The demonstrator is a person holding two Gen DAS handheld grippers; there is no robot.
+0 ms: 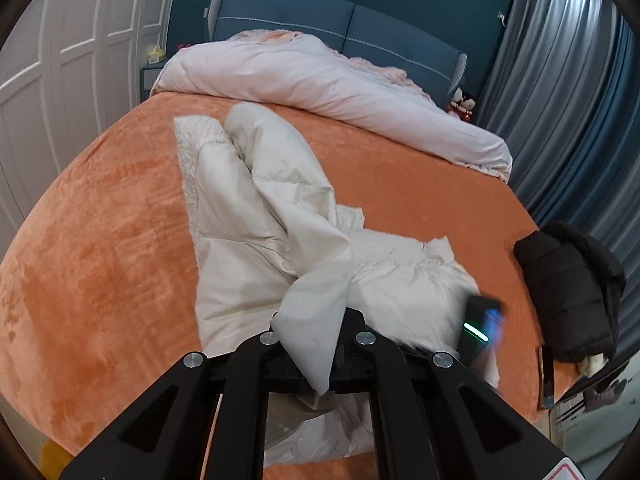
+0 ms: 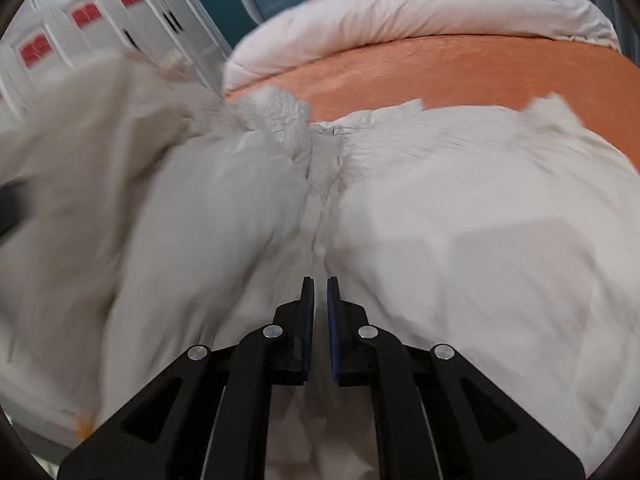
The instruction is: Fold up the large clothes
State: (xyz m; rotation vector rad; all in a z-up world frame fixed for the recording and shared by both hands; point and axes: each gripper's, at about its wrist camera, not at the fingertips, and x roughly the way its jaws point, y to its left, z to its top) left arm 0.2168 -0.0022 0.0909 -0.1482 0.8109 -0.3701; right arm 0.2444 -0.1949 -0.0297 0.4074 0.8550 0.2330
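Observation:
A cream puffer jacket [image 1: 240, 240] with a fleecy collar [image 1: 188, 136] lies crumpled on the orange bed [image 1: 100, 240]. My left gripper [image 1: 316, 318] is shut on a fold of the jacket's cloth, which rises in a ridge from the bed to the jaws and hides the fingertips. Blurred at the jacket's right edge is my right gripper [image 1: 482, 326], showing a green light. In the right wrist view that gripper [image 2: 320, 284] hovers over the jacket [image 2: 440, 220], near its centre seam. Its pads [image 2: 307, 300] stand a narrow slit apart with nothing between them.
A black padded jacket [image 1: 572, 292] lies at the bed's right edge. A pale pink duvet [image 1: 320, 84] is bunched along the headboard end. White wardrobe doors [image 1: 60, 60] stand at the left and grey-blue curtains [image 1: 560, 100] at the right.

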